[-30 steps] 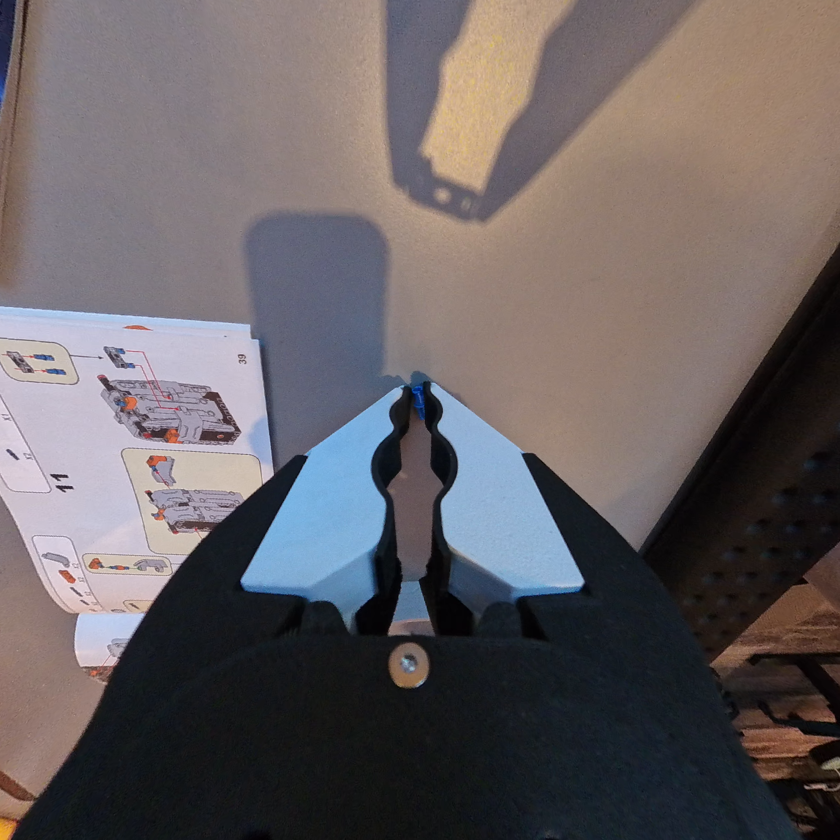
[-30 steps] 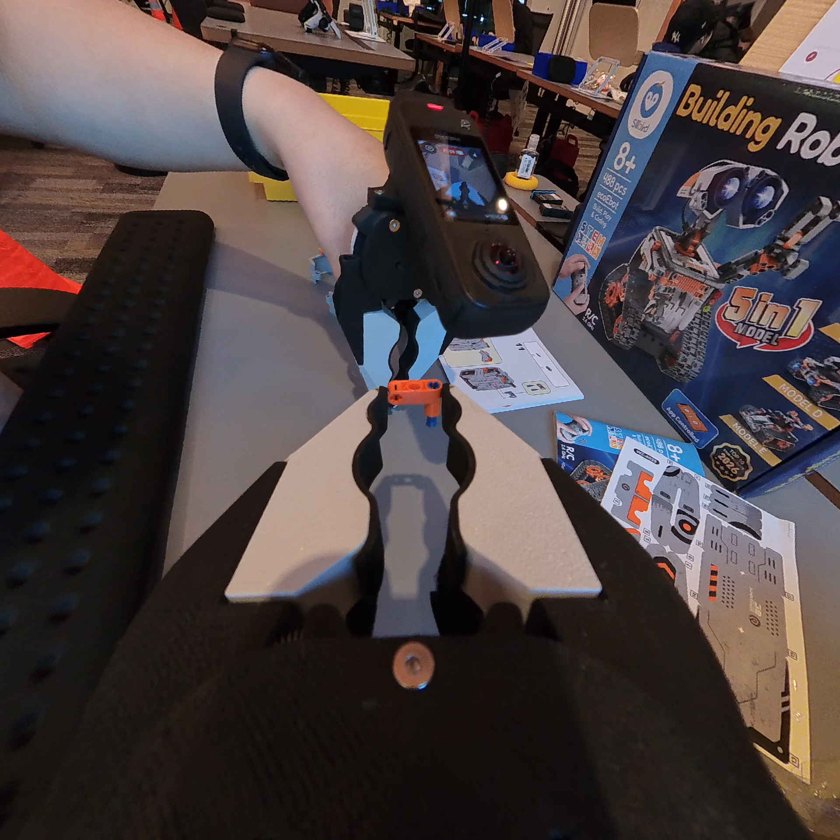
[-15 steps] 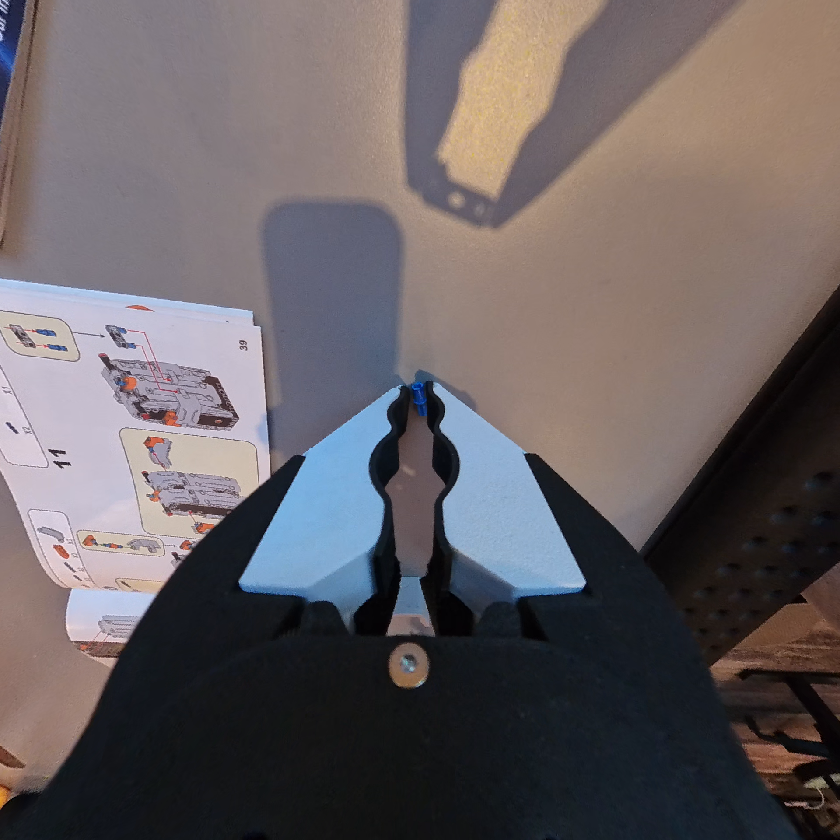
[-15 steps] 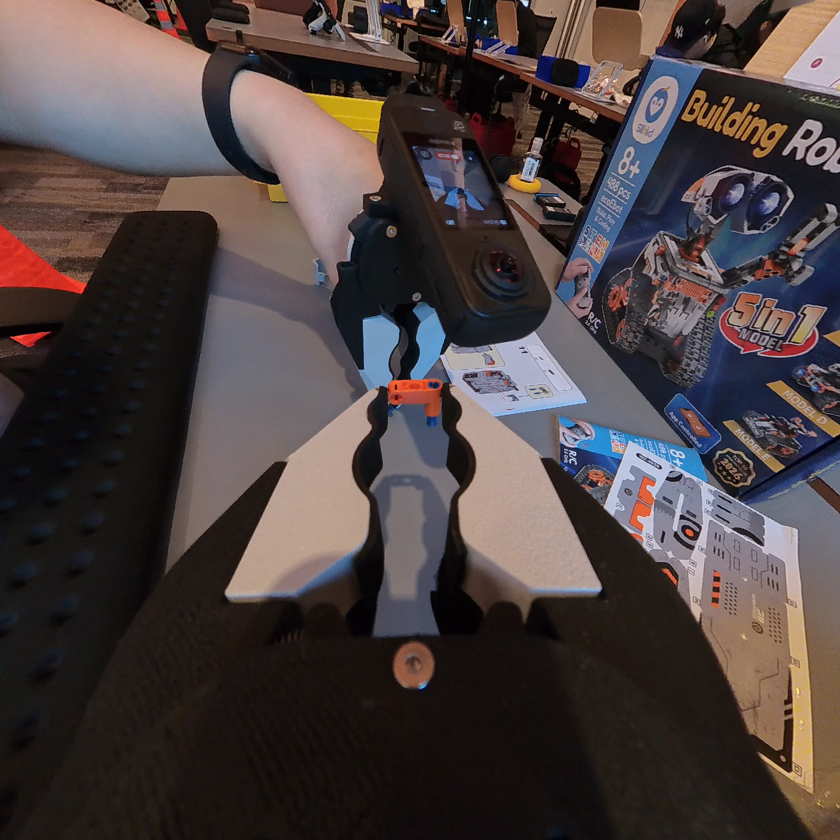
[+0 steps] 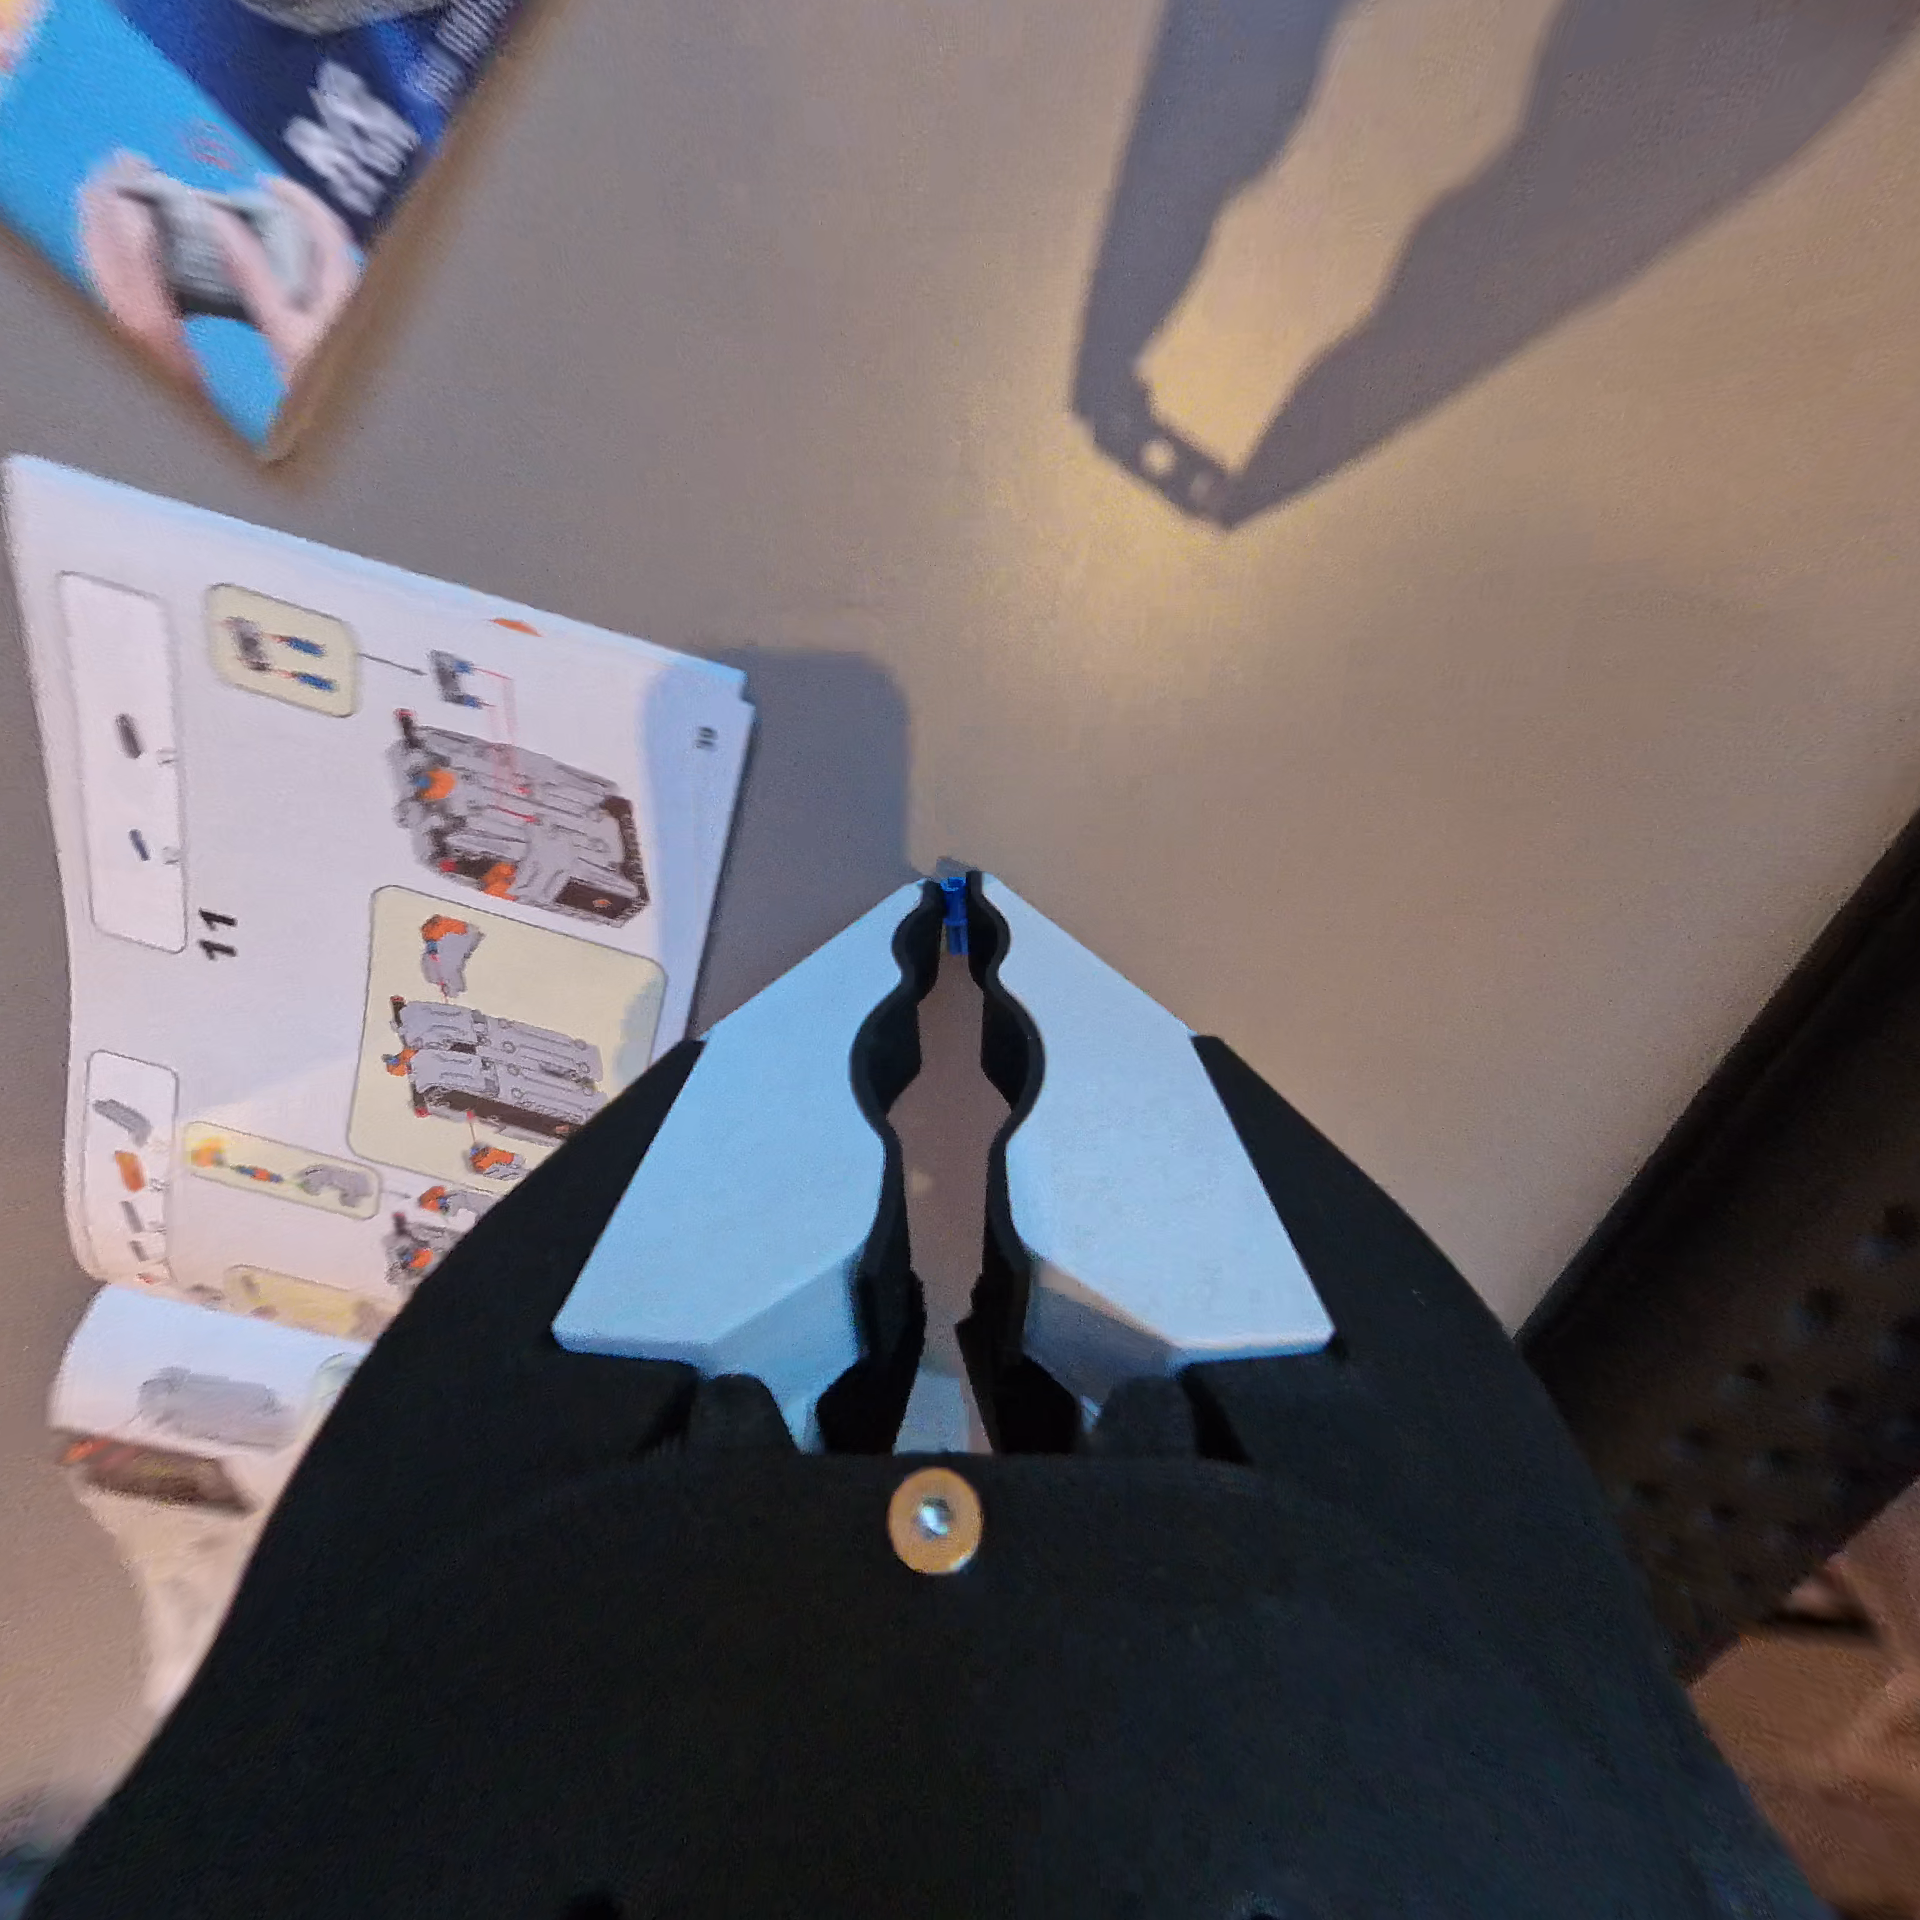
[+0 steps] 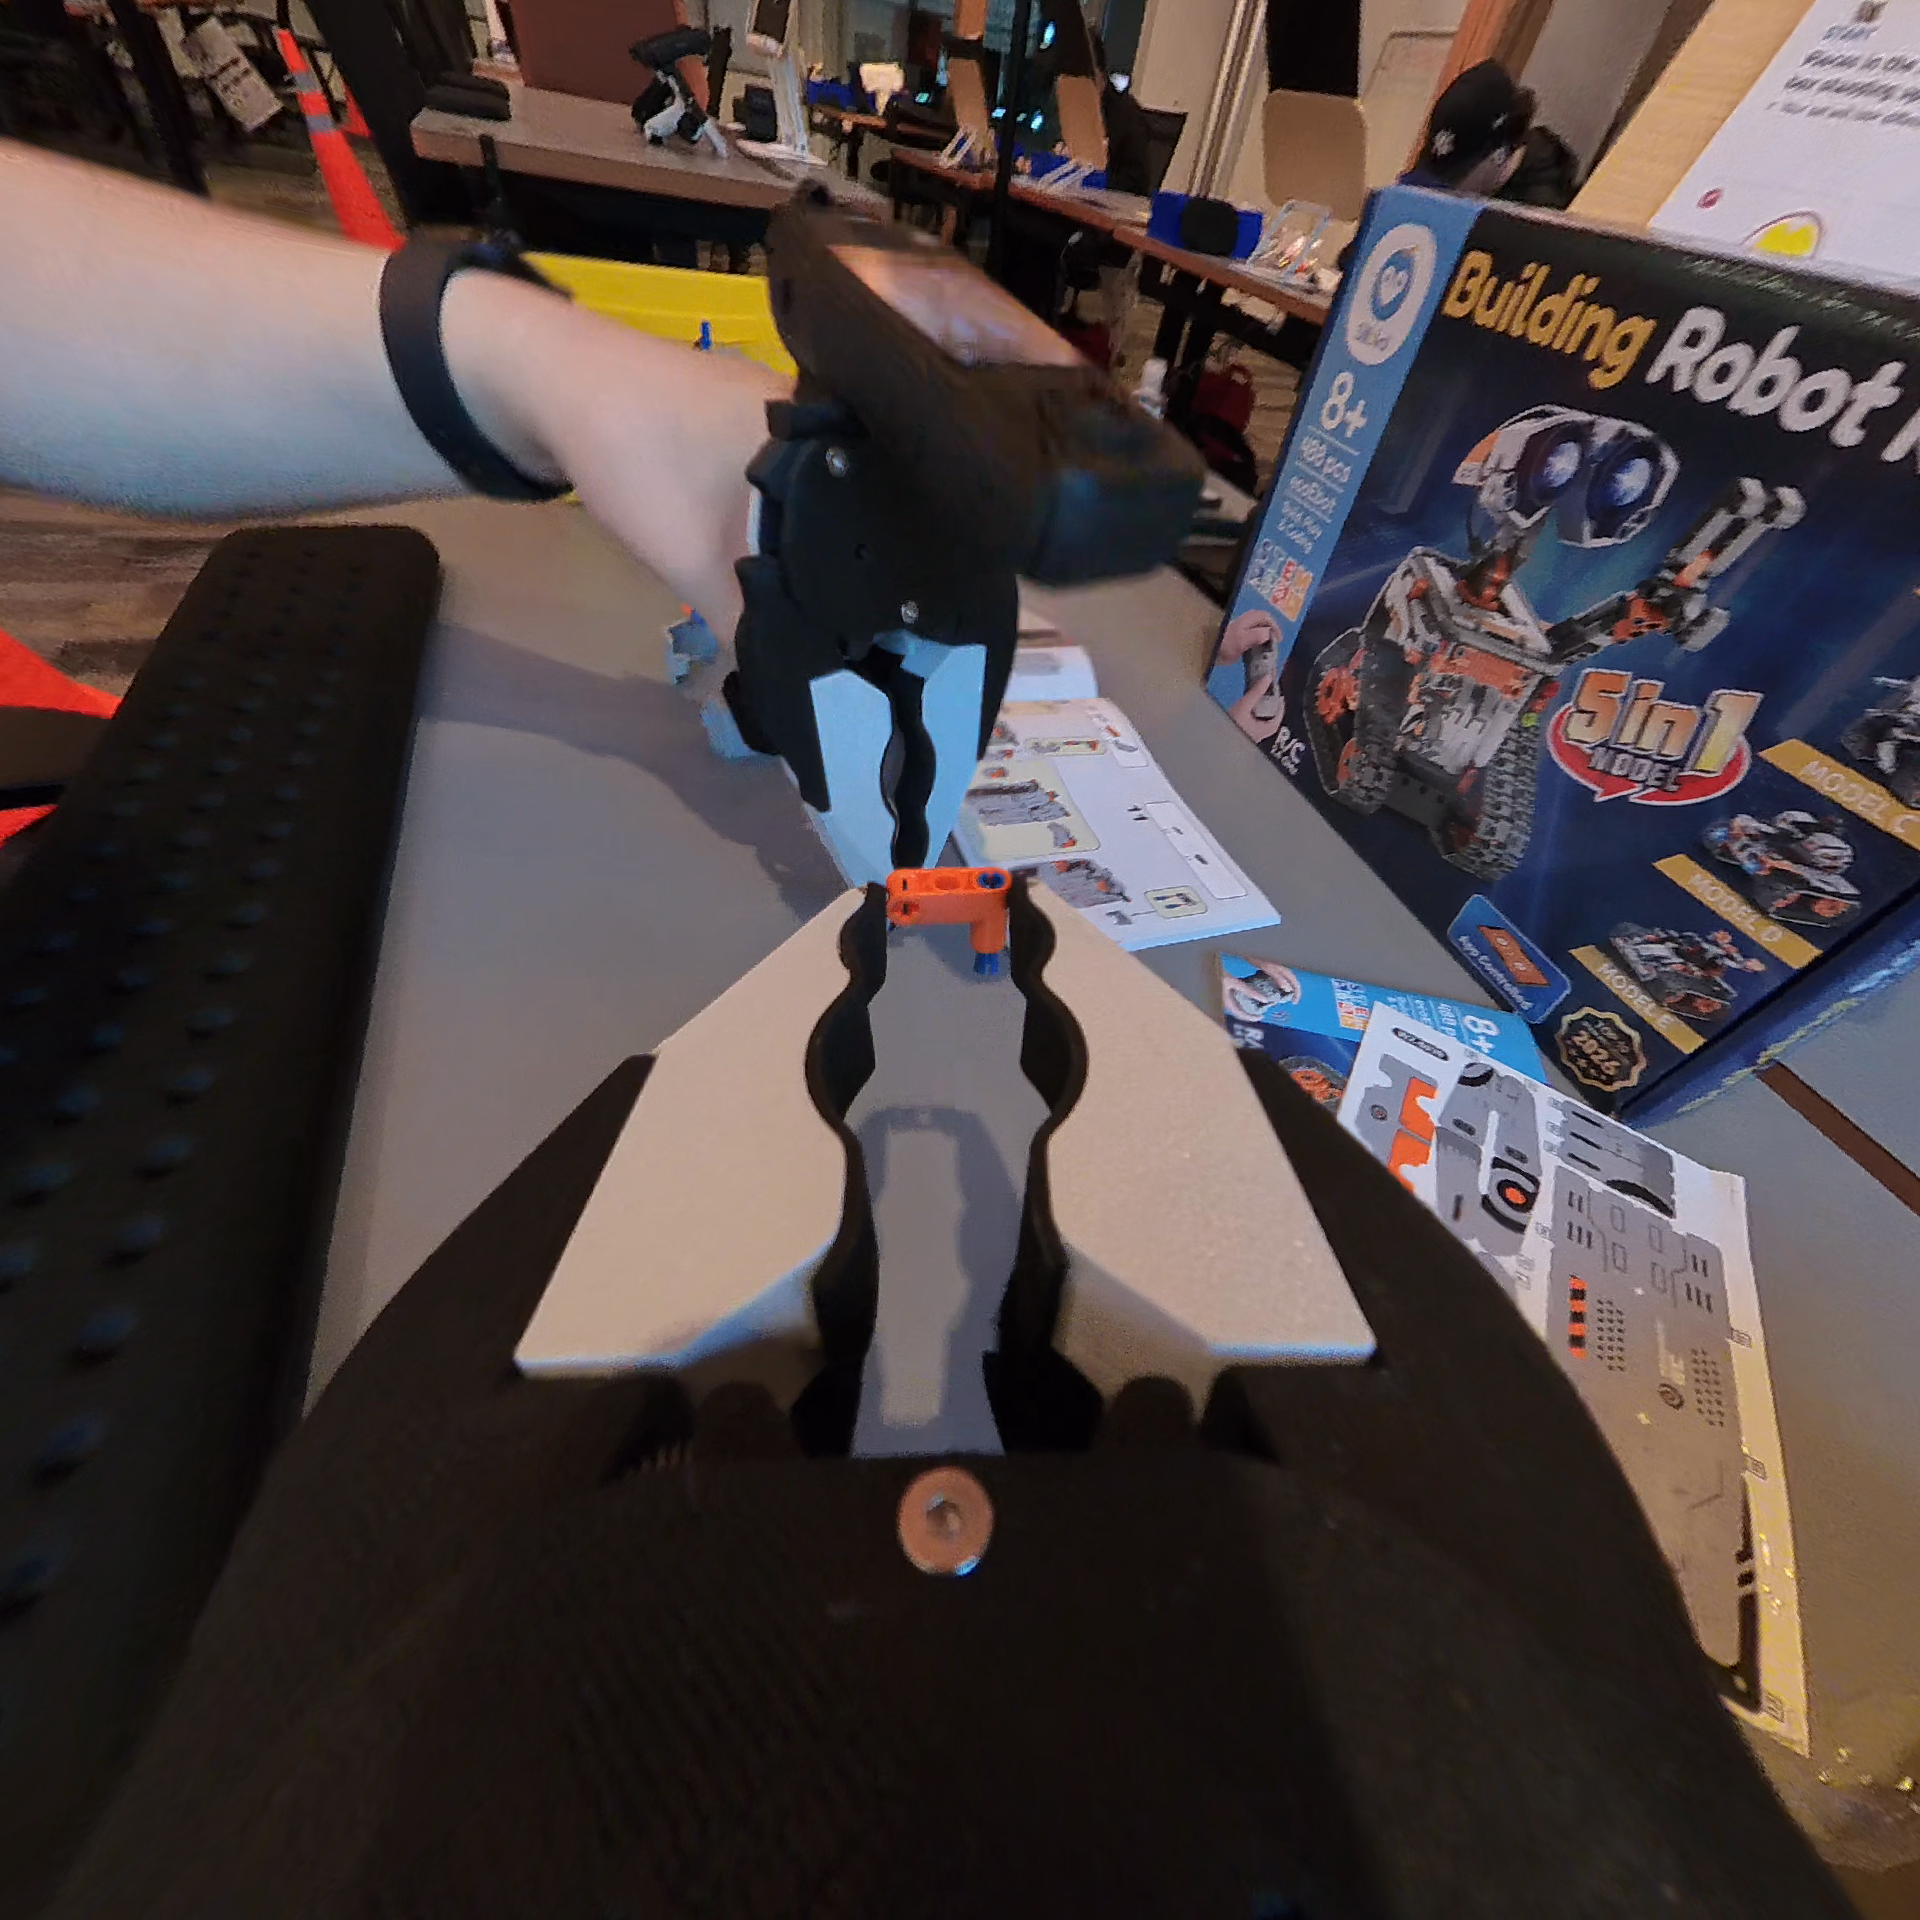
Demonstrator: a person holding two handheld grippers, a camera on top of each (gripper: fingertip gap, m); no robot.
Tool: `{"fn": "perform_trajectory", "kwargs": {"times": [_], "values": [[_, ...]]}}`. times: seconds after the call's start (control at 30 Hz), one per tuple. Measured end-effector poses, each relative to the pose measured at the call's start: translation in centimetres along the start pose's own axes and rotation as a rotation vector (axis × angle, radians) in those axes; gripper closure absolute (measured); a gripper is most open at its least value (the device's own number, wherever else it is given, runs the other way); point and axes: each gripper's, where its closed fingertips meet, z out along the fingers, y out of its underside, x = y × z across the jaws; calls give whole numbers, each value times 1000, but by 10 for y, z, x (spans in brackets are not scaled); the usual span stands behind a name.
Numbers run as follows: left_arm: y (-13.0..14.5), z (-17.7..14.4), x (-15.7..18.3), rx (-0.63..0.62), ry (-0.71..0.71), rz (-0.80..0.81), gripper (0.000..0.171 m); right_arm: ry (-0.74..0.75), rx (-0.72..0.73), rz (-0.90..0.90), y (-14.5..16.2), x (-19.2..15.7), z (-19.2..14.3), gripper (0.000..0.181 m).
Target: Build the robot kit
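My left gripper (image 5: 952, 902) is shut on a small blue pin (image 5: 953, 912) held at its fingertips above the grey table (image 5: 1299, 727). My right gripper (image 6: 948, 906) is shut on an orange L-shaped connector (image 6: 943, 896) with a blue pin (image 6: 988, 961) sticking out of its underside. In the right wrist view the left gripper (image 6: 904, 821) points down, its tips just behind the orange connector, with a person's hand (image 6: 634, 488) on it.
An open instruction booklet (image 5: 343, 914) lies left of the left gripper and shows in the right wrist view (image 6: 1101, 821). A large blue toy box (image 6: 1621, 644) stands at the right, a sticker sheet (image 6: 1579, 1216) lies before it. A black perforated pad (image 6: 177, 935) lies left. Tip to tip, the grippers are about 15 cm apart.
The left gripper has tilted and shifted, so the booklet and a blue box corner have come further into its view. In the right wrist view it has dropped closer to the orange connector.
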Motion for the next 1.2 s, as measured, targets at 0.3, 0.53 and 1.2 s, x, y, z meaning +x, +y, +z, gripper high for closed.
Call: {"fn": "perform_trajectory", "kwargs": {"times": [0.3, 0.53, 1.2], "values": [[-79, -151, -12, 1007, 264, -245, 169, 8, 219, 174, -34, 13, 1, 158], [-77, -300, 9, 1606, 651, -165, 170, 124, 524, -75, -144, 6, -15, 158], [-43, -388, 32, 2032, 688, -205, 170, 364, 836, -668, -274, -28, 23, 158]]}}
